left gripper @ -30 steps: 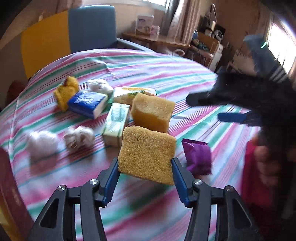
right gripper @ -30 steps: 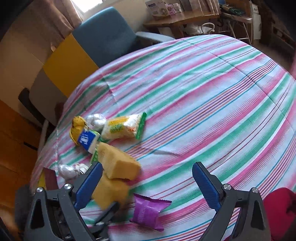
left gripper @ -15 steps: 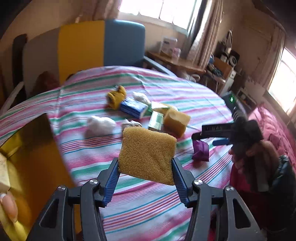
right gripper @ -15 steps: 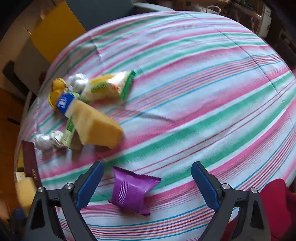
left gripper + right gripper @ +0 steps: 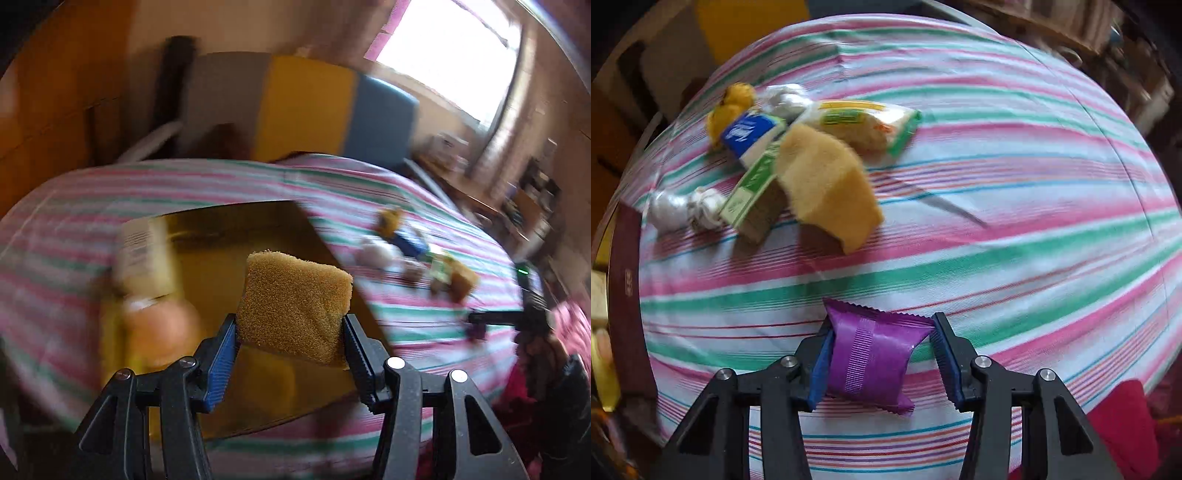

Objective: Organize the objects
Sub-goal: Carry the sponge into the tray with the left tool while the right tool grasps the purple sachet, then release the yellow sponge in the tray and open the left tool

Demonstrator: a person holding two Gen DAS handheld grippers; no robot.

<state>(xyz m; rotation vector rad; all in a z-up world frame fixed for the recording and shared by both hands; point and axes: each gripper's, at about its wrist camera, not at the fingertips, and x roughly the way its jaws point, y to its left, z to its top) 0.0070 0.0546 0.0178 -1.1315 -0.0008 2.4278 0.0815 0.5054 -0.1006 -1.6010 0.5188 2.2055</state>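
Observation:
My left gripper (image 5: 290, 352) is shut on a yellow sponge (image 5: 295, 306) and holds it above a gold-lined box (image 5: 236, 236) at the table's left edge. The box holds a blurred pale packet (image 5: 144, 254) and an orange item (image 5: 159, 328). My right gripper (image 5: 881, 358) has closed around a purple snack packet (image 5: 871, 354) on the striped tablecloth (image 5: 1015, 184); the left pad touches it, the right pad is at its edge. A second yellow sponge (image 5: 827, 184) lies further back.
Behind the second sponge lie a green box (image 5: 753, 184), a blue tissue pack (image 5: 750, 136), a yellow toy (image 5: 731, 107), white wrapped items (image 5: 683, 206) and a noodle packet (image 5: 864, 125). The box's maroon edge (image 5: 628, 295) is at the left. Chairs (image 5: 306, 110) stand beyond the table.
My left gripper swung left with the sponge, from over the cloth to over the gold box. My right gripper dropped onto the purple packet and narrowed around it.

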